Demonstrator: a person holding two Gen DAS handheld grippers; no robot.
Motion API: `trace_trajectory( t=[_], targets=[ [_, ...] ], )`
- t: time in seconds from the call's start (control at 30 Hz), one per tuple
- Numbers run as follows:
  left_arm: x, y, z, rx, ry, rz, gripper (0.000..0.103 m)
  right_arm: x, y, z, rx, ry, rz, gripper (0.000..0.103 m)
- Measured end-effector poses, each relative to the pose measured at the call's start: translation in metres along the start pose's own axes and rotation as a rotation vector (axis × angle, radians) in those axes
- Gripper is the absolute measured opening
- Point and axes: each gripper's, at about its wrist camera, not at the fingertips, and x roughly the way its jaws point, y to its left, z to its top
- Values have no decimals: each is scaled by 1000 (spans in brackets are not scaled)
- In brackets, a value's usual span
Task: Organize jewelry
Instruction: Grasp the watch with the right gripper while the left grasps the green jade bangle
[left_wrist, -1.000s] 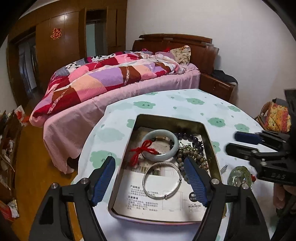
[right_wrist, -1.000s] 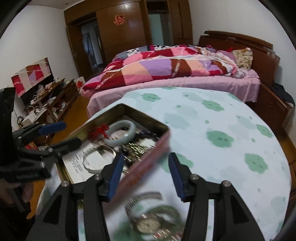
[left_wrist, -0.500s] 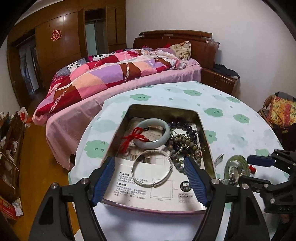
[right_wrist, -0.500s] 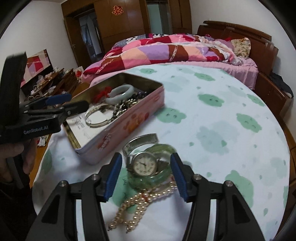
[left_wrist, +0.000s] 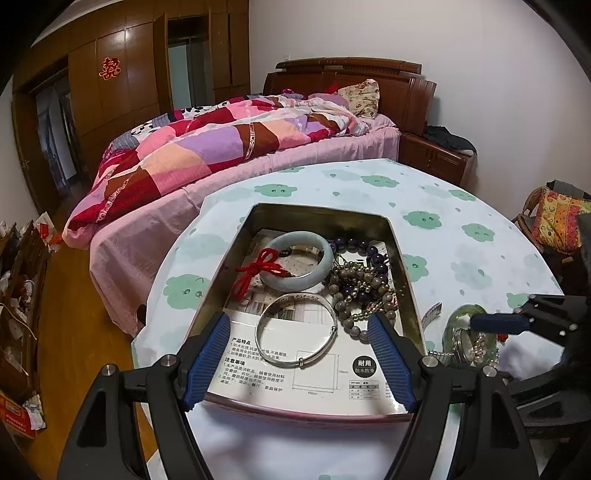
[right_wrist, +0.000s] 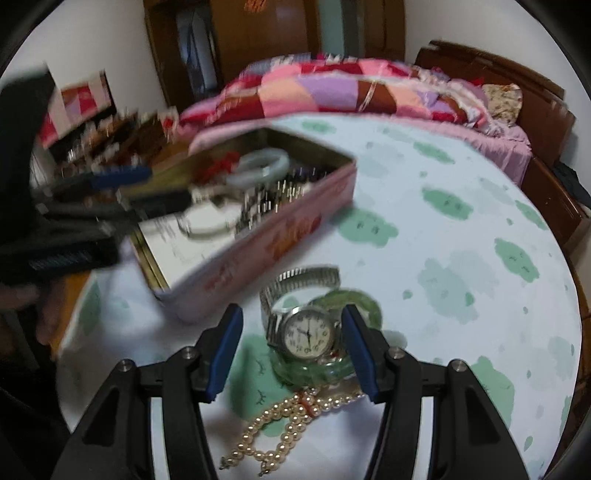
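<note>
The right gripper (right_wrist: 291, 350) has its jaws spread, one on each side of the watch (right_wrist: 307, 336), touching nothing that can be made out. The watch lies on a green bangle (right_wrist: 360, 301), with a pearl string (right_wrist: 291, 417) just in front of it, nearer the gripper. All three sit on the worktop (right_wrist: 461, 229), just beside the tin (right_wrist: 266, 243) and outside it. The left gripper (left_wrist: 301, 363) hangs with its jaws spread wide over the near end of the tin (left_wrist: 406, 273), empty. Inside the tin, a silver bangle (left_wrist: 297, 328) lies on a printed sheet (left_wrist: 325, 369); behind it is a pale jade bangle (left_wrist: 299, 267) with a red cord (left_wrist: 258, 269) tied to it, and to the right of both sits a heap of beads (left_wrist: 360, 291). The tin stands on the worktop (left_wrist: 443, 199) covered by a cloud-print cloth, and beyond the tin is a bed (left_wrist: 229, 147). The right-wrist view is blurred toward the tin.
</note>
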Motion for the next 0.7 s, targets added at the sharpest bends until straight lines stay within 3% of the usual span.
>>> trace_trajectory(
  t=[0.17, 0.23, 0.37, 0.5, 0.7],
  targets=[
    [0, 0, 0, 0, 2, -4, 77, 9, 4, 0, -53, 25, -24, 59],
    [0, 0, 0, 0, 3, -5, 77, 7, 1, -1, -42, 22, -40, 44],
    [-1, 0, 0, -2, 1, -4, 77, 2, -8, -3, -5, 10, -4, 39],
    [-2, -1, 1, -2, -5, -8, 77, -12, -4, -1, -5, -58, -18, 21],
    [-4, -8, 0, 9, -10, -18, 77, -13, -13, 4, 38, -66, -7, 17]
  ],
)
